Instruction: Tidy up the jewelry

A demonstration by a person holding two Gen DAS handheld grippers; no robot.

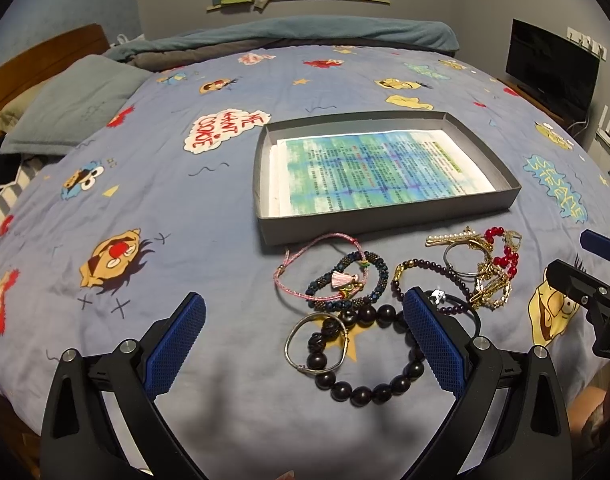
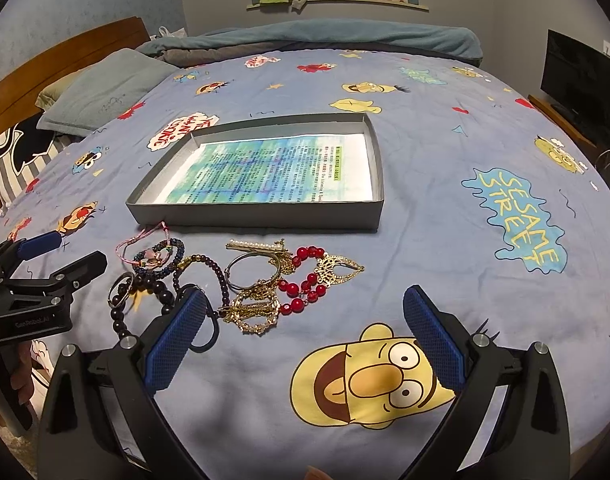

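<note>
Left wrist view: the left gripper (image 1: 305,312), its blue-padded jaws spread wide and holding nothing, hovers over a blue cartoon-print bedspread (image 1: 177,208). Just ahead lies a pile of jewelry: a large dark wooden bead bracelet (image 1: 379,388), a plain silver bangle (image 1: 301,364), a pink cord bracelet with a tassel (image 1: 293,276), a dark blue beaded bracelet (image 1: 377,280), and a tangle of gold chains (image 1: 491,288) with red beads (image 1: 505,258). Beyond them sits a shallow grey cardboard tray (image 1: 385,226) lined with printed paper.

Right wrist view: the right gripper (image 2: 305,312), jaws likewise wide apart and empty, hangs above the bedspread to the right of the jewelry, near the gold chains. The tray lies beyond.
</note>
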